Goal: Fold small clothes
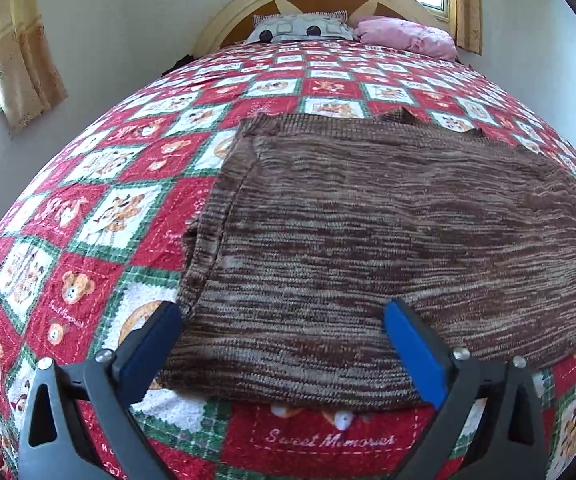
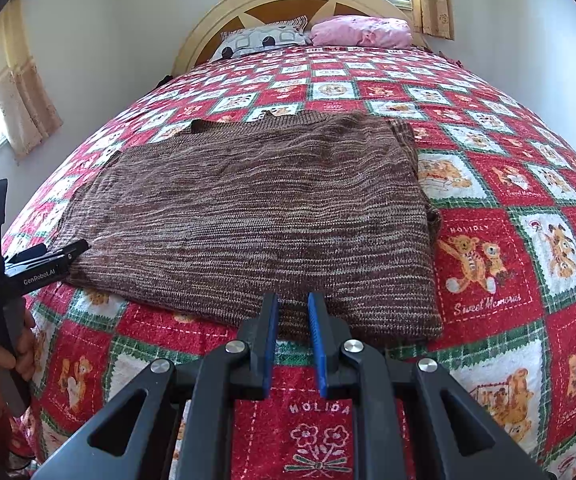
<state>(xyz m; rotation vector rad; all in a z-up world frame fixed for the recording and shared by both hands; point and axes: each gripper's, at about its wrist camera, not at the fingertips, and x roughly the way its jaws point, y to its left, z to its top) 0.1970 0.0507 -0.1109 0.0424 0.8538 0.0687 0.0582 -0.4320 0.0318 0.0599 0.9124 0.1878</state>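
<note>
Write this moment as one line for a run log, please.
garment: brown knit sweater flat on quilt | left gripper: open over near hem | right gripper: narrow gap at hem, grip unclear

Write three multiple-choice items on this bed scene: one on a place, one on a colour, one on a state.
1. Where does the sweater lie?
A. on the floor
B. flat on the quilt
C. over a chair

2. What colour is the plain pillow?
A. pink
B. blue
C. black

3. How do the left tongs stand?
A. shut on the sweater
B. wide open
C. shut and empty

Key:
1 B: the sweater is spread out on the checked quilt.
2 A: the plain pillow at the head of the bed is pink.
3 B: the blue pads stand far apart, one at each side of the sweater's near hem.
</note>
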